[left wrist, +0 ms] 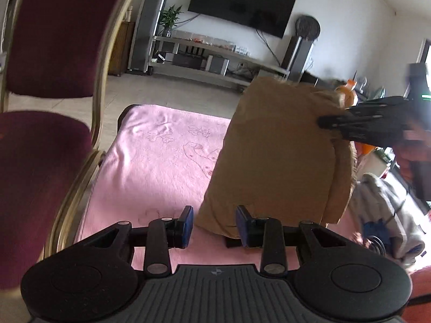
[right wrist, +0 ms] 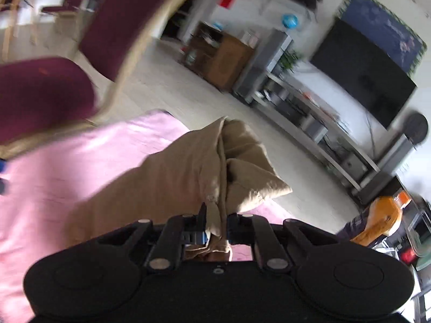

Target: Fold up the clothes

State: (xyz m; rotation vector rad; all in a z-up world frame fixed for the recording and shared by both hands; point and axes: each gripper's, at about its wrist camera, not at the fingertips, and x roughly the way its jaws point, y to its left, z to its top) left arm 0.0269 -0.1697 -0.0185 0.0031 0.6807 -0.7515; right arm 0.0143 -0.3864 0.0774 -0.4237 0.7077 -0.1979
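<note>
A tan garment (left wrist: 274, 158) hangs folded above the pink blanket (left wrist: 150, 167), its lower edge resting on the blanket. My right gripper (right wrist: 215, 224) is shut on a bunched edge of the tan garment (right wrist: 188, 172) and lifts it; in the left wrist view that right gripper (left wrist: 336, 123) reaches in from the right at the cloth's upper edge. My left gripper (left wrist: 214, 224) is open, its blue pads either side of the garment's lower left corner without pinching it.
A maroon chair with a gold frame (left wrist: 48, 80) stands close on the left, also the maroon chair (right wrist: 45, 91) in the right wrist view. A TV stand (left wrist: 210, 62) and a television (left wrist: 239, 0) line the far wall. Grey clothing (left wrist: 388, 215) lies at the right.
</note>
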